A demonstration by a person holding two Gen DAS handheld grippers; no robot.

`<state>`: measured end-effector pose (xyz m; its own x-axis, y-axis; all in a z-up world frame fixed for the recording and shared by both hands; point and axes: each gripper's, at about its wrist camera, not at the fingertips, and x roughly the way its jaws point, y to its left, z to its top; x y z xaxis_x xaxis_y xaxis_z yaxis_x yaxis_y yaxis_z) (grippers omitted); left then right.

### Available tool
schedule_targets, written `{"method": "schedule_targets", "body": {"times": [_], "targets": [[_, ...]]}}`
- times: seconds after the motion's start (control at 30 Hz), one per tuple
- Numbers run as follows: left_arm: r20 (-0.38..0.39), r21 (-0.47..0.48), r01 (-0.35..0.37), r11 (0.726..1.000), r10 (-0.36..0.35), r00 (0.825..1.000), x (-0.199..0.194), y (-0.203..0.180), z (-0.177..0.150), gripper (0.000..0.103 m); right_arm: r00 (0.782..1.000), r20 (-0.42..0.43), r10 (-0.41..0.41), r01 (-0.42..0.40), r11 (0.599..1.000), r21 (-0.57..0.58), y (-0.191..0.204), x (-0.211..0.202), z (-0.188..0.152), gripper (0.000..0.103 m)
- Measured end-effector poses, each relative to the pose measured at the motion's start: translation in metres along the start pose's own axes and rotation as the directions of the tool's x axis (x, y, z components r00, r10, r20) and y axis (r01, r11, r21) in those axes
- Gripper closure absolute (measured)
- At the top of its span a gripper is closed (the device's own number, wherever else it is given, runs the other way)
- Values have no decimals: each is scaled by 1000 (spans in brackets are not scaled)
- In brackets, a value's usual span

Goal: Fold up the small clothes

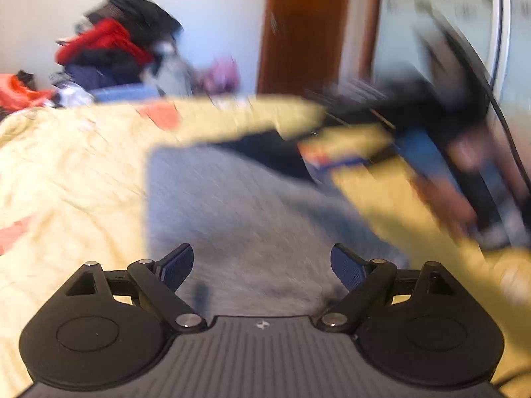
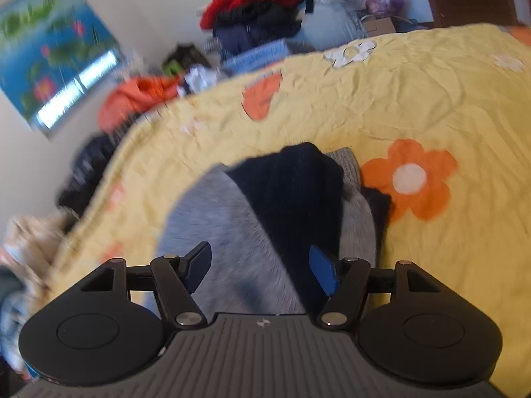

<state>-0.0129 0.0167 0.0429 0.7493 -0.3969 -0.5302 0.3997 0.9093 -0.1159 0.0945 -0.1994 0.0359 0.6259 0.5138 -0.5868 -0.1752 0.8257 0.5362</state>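
Note:
A grey garment with a dark navy part lies on the yellow flowered bedspread. My left gripper is open and empty just above the grey cloth. My right gripper is open and empty above the same garment, with grey cloth and the navy part between its fingers' line of sight. In the left wrist view the right gripper and the hand holding it show blurred at the right, over the bed's edge. Both views are motion-blurred.
A heap of red, black and blue clothes is piled beyond the far edge of the bed; it also shows in the left wrist view. An orange garment lies at the left. A brown door stands behind.

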Motion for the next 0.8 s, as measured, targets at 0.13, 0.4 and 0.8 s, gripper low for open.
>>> {"method": "schedule_targets", "body": {"times": [0.13,0.4,0.8], "targets": [[-53,-235,14,972,-27,998,-12,63,-10,13,1000,6,17,-17,996,86,-30,-53,-43,19],[-86,-603,199,772,-311,946,14,106,-37,45,978,-88,190,-155,939,308,-63,-45,-92,45],[-125,-476,191,858,-281,952,-27,73,-15,94,975,-126,182,-163,975,148,-34,-77,-81,80]]}}
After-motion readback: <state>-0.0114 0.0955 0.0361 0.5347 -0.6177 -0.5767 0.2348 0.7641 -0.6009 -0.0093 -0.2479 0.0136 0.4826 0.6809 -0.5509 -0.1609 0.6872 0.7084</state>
